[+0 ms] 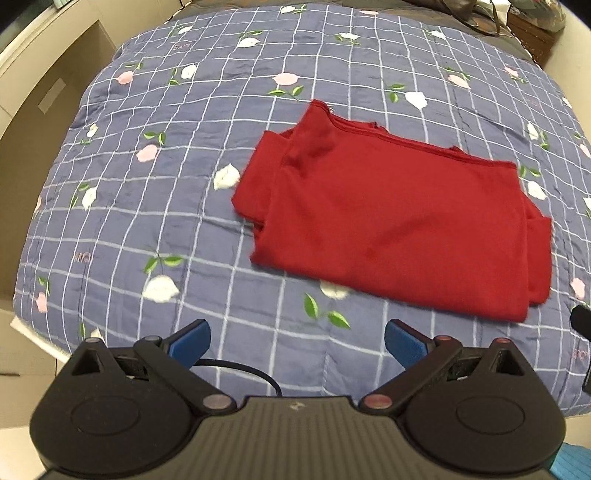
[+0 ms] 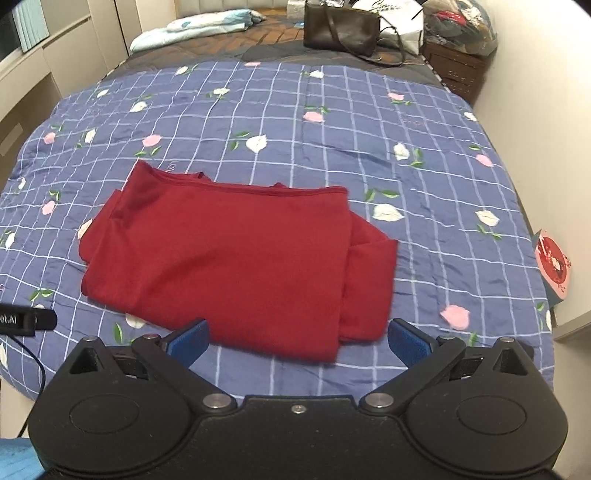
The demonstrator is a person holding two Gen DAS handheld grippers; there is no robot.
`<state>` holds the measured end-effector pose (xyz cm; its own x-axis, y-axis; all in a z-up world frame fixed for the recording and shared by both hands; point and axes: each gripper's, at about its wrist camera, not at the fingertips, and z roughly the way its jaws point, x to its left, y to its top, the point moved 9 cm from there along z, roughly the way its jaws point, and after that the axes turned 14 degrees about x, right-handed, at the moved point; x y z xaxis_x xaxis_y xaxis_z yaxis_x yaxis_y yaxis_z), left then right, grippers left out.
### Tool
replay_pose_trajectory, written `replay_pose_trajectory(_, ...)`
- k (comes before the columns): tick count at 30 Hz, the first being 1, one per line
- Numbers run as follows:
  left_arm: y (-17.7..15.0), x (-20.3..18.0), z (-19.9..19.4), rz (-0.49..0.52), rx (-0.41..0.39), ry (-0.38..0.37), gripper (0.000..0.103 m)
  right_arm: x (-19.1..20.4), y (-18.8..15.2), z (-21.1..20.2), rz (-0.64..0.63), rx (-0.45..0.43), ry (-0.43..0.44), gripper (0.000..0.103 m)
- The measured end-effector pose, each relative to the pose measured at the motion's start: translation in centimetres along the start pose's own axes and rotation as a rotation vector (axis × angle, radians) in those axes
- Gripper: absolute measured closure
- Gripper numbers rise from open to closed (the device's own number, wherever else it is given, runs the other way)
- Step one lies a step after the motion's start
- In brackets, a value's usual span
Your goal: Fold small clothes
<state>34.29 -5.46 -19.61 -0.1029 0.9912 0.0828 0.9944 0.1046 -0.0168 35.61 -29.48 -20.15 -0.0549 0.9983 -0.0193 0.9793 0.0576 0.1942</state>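
Red garment point(image 2: 236, 258) lying folded into a rough rectangle on the blue checked floral quilt point(image 2: 424, 122), sleeve layers poking out at its left and right ends. Faint embroidered lettering dotting the quilt, too blurred to read; white letters "ot.AI" showing on the black device point(image 2: 26, 320) at the left edge of the right wrist view. Left gripper point(image 1: 297, 341) hovering over bare quilt near the garment's near-left corner, blue pads point(image 1: 192, 341) spread wide, gripping nothing. Right gripper point(image 2: 297, 339) hanging just above the garment's near edge, likewise spread wide, clasping nothing. Dark brown handbag point(image 2: 341, 27) sitting far back on the bed.
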Motion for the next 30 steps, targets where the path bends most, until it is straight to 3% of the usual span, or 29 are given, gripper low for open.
replay_pose_trajectory(7, 3.2, 2.5, 1.8, 0.011, 0.033, 0.003, 0.001, 3.0, 0.9, 3.5, -0.019, 0.086, -0.026, 0.001)
replay_pose_trajectory(16, 4.8, 4.7, 5.0, 0.032, 0.122, 0.014, 0.001, 5.5, 0.1, 7.5, -0.034, 0.2, -0.052, 0.001)
replay_pose_trajectory(30, 8.4, 6.0, 8.6, 0.017, 0.202, 0.017, 0.001, 5.0, 3.1, 12.7, -0.034, 0.252, -0.077, 0.001)
